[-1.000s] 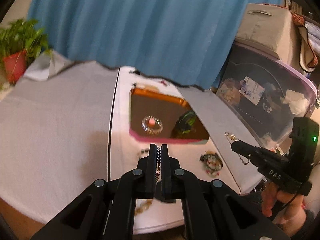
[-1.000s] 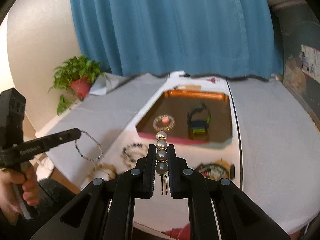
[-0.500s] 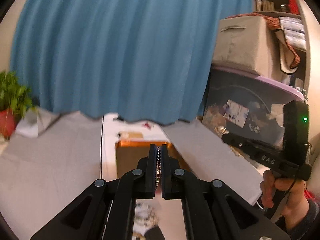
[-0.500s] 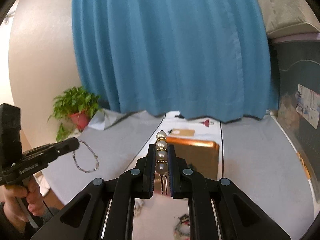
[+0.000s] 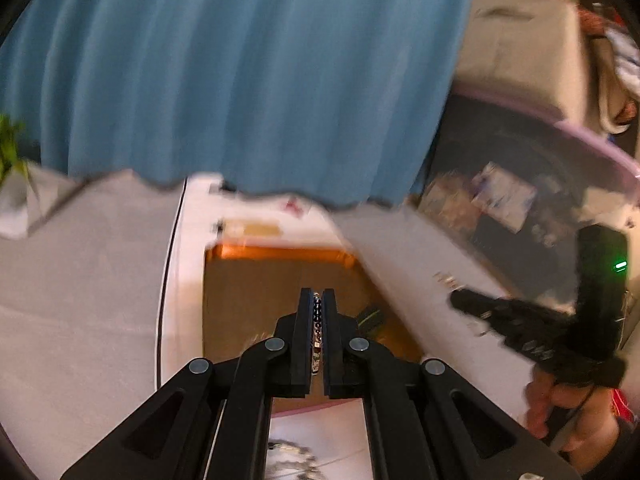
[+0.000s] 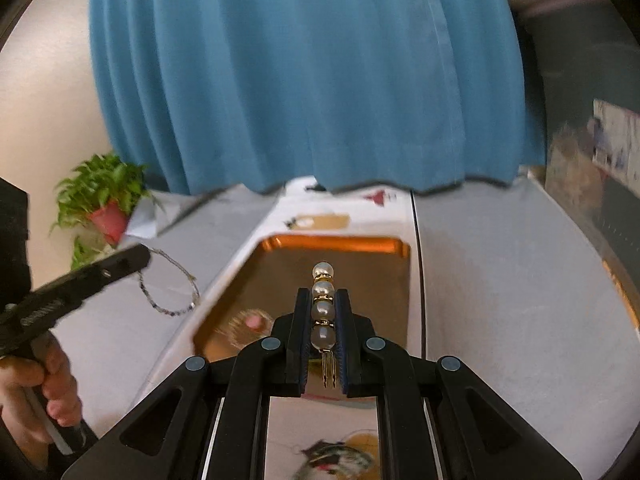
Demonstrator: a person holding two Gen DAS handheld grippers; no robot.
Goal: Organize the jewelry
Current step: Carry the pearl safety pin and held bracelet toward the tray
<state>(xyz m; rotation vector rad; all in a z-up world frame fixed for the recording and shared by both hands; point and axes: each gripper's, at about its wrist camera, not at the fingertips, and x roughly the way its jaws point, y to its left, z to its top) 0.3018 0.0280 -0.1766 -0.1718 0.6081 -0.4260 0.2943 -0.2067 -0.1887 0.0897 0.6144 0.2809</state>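
step: mid-carry, I'd say. I've got 2 pieces in the air at once, both headed for the tray (image 6: 384,246).

left gripper (image 5: 318,292): clenched tight on a thin bead chain (image 5: 317,320). In my right cam the chain hangs as a loop at about 9 o'clock, over the grey cloth (image 6: 520,300), not over the tray yet.

right gripper (image 6: 323,292): grasping a pearl pin (image 6: 323,308), 4 pearls in a row, top 1 poking past the tips, gold prongs pointing back at me. It hovers over the tray's near half.

tray: copper, dead ahead at 12 o'clock in both cams. There's a ring-ish thing with a pink center (image 6: 252,322) at the near left, and something black and green at about 2 o'clock from my left tips, too blurry to name.

still out: 1 tangled piece (image 6: 340,460) on the table at 6 o'clock, outside the tray.

next: my guess is lower the right, pick a bare patch clear of the pink one, then let go. Left needs to swing in over the rim first so the loop doesn't snag.
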